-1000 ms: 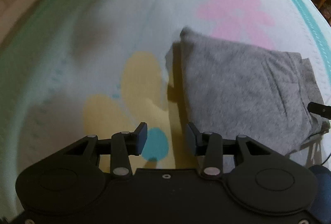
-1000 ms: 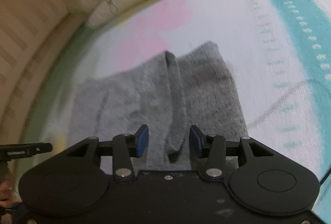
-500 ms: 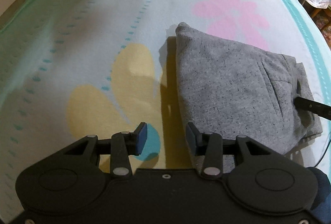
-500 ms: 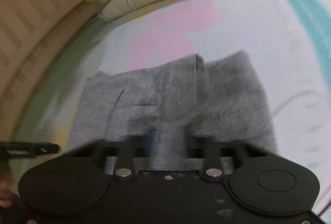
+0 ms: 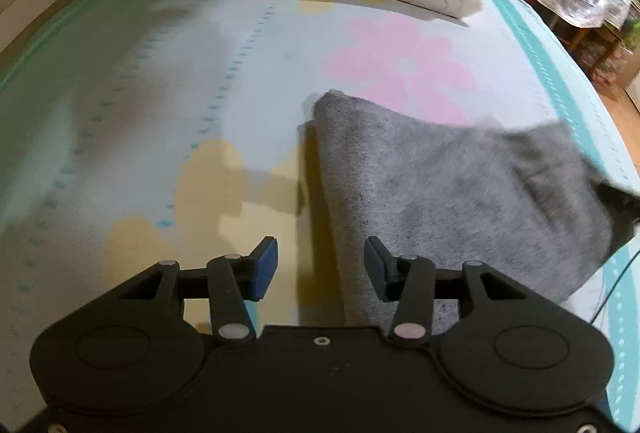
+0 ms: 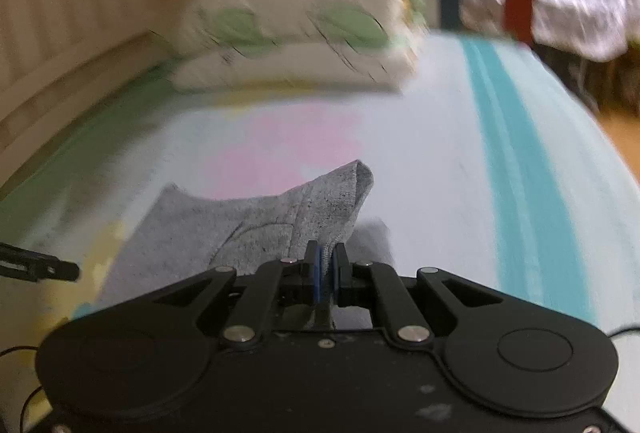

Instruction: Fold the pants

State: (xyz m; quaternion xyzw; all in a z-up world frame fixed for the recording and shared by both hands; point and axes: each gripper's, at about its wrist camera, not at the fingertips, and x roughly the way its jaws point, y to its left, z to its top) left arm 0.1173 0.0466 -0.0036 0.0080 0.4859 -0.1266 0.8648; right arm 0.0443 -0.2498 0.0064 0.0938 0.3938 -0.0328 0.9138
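The right gripper [image 6: 327, 269] has clamped the pants [image 6: 256, 229], lifting an edge for folding; the left gripper [image 5: 320, 269] is opening, empty.

The right tongs [image 6: 327, 269] pinched the near edge of the grey pants [image 6: 256, 233], lifting a peak off the bed [image 6: 432, 169]; pillows [image 6: 296, 45] lay far behind, the left tongs' tip [image 6: 48, 269] poking in at left.

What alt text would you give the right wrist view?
The right gripper is shut on an edge of the grey pants, lifting it above the flowered bedsheet. Stacked pillows lie behind, blurred.
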